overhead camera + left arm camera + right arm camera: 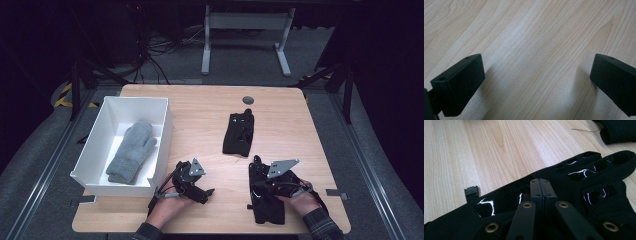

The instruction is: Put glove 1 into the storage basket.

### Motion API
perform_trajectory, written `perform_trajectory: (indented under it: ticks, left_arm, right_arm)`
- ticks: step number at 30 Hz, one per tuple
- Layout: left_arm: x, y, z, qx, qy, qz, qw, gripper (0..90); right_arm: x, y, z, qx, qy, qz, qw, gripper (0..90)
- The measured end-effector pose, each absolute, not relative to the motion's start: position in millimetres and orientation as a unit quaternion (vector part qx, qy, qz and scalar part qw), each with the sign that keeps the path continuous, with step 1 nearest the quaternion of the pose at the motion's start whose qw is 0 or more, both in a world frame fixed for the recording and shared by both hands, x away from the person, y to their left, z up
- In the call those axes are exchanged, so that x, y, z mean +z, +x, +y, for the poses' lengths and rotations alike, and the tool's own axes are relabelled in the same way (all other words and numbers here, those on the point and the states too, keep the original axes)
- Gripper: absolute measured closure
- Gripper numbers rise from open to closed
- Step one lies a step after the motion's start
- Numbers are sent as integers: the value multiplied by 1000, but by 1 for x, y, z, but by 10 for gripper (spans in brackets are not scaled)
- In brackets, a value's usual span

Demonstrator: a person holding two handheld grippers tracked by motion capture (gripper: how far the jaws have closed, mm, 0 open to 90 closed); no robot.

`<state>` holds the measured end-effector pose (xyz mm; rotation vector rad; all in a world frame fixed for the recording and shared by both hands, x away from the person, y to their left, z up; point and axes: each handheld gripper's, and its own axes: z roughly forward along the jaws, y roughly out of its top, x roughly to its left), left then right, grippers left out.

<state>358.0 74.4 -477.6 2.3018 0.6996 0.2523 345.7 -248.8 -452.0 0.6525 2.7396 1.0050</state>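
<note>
Right claw [261, 176]: jaws clenched together, tips pressed on the near black glove [265, 200]; whether any fabric is pinched between them cannot be told. In the right gripper view the glove [584, 182] lies flat under the claw [540, 185]. This glove lies well right of the white bin [95, 150], at the surface's [200, 120] near edge. Second black glove [239, 134] lies farther off, also right of the bin. Grey mitten [132, 150] inside the bin. Left claw [207, 192]: released, jaws wide over bare wood, just right of the bin.
</note>
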Motion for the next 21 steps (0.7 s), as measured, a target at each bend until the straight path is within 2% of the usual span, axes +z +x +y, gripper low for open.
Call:
perform_trajectory:
  ticks: [18,21]
  left_arm:
    - [-478,359,73,96,889,273,356,0]
    - [-478,359,73,96,889,273,356,0]
  right_arm:
    - [-453,346,-251,340,214,913,72,899]
    - [-450,347,-253,353,221,906,71,776]
